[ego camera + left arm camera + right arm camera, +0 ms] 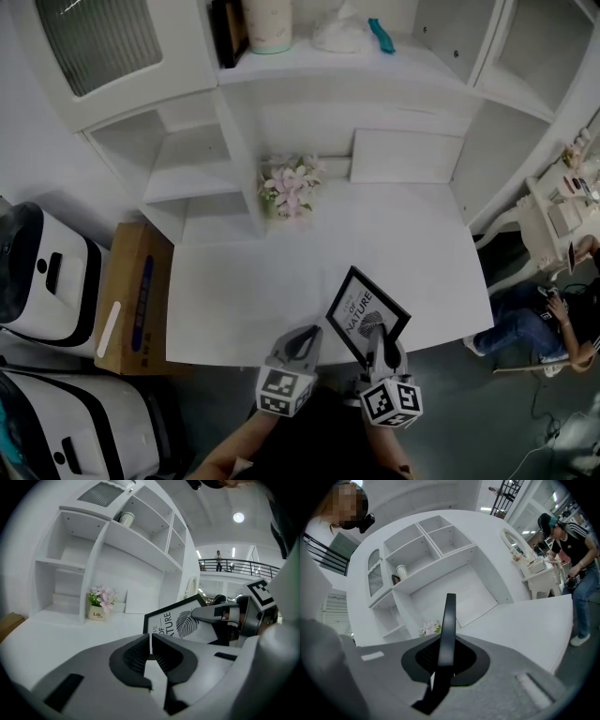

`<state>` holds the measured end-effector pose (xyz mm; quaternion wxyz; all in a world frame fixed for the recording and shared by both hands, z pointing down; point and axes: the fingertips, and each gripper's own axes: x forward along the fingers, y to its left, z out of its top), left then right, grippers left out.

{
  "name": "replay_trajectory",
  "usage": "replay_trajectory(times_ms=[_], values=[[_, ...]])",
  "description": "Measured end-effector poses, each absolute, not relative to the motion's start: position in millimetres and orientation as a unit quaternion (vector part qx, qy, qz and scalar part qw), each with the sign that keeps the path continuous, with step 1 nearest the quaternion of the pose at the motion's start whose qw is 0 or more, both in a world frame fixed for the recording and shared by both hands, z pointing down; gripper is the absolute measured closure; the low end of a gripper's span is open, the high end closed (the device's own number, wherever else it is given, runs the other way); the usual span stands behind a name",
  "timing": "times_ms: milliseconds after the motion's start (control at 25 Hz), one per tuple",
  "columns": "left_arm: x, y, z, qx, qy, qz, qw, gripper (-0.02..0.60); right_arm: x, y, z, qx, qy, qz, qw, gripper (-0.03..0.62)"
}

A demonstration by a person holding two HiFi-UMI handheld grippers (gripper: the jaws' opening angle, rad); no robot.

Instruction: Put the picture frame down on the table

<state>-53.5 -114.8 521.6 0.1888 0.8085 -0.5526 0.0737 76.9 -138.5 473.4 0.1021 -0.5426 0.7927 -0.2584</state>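
Overhead, the right gripper (382, 349) is clamped on the near corner of the one picture frame (364, 316), which tilts over the worktop (262, 281) ahead of both grippers. In its own view the left gripper (151, 645) has its jaws together and empty, with the frame just to its right. The right gripper view shows the frame's edge pinched, so laying it flat before releasing seems best.
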Motion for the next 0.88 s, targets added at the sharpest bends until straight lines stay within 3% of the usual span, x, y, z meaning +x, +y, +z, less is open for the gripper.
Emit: replay_trajectory(times_ms=[880], values=[[-68,-123,532,0.836,-0.5,0.112,0.197,0.558,93,-139,518,-0.595,0.678,-0.392,0.179,0.572]])
